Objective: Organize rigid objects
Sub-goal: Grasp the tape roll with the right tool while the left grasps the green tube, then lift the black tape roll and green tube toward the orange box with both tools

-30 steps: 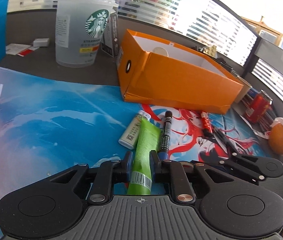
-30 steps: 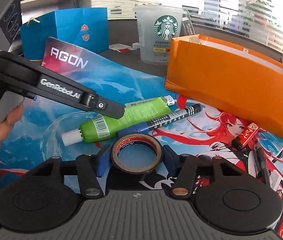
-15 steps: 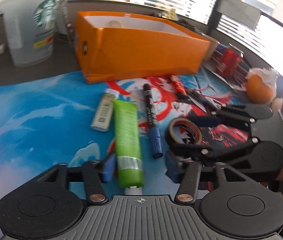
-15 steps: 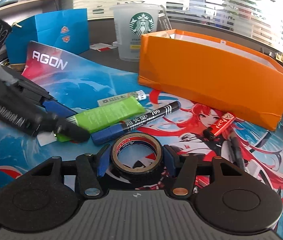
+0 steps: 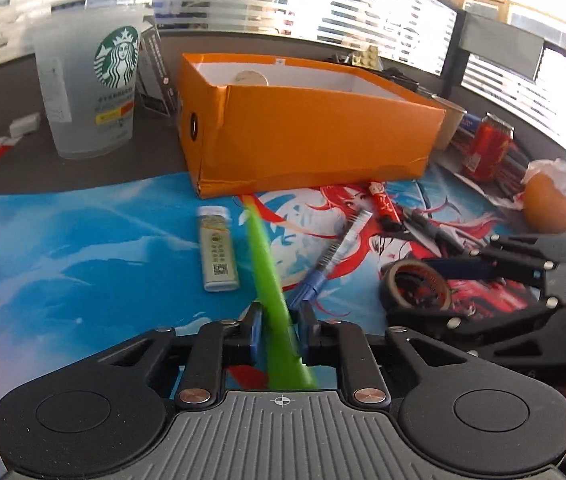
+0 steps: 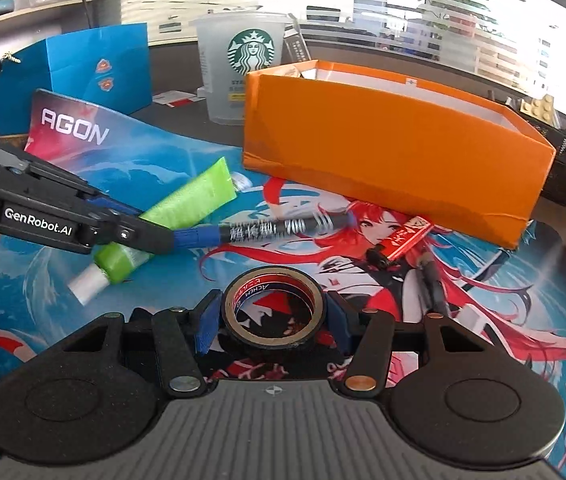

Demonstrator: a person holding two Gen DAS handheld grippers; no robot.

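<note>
My left gripper (image 5: pixel 277 322) is shut on a green tube (image 5: pixel 269 264) and holds it edge-on, lifted off the mat; the tube also shows in the right wrist view (image 6: pixel 179 204). My right gripper (image 6: pixel 273 320) is shut on a roll of black tape (image 6: pixel 274 312), which also shows in the left wrist view (image 5: pixel 417 284). An open orange box (image 5: pixel 315 136) stands behind them on the mat. A black-and-blue marker (image 6: pixel 259 226), a small white tube (image 5: pixel 217 250) and a red pen (image 6: pixel 405 236) lie on the mat.
A Starbucks cup (image 5: pixel 87 80) stands left of the box. A blue paper bag (image 6: pixel 83 68) is at the far left. A red can (image 5: pixel 487 148) and an orange fruit (image 5: pixel 551 200) sit at the right. Dark pens (image 6: pixel 431 276) lie near the red pen.
My left gripper has closed on the green tube and lifted it, turning it edge-on. The marker has shifted. My right gripper still holds the tape roll.
</note>
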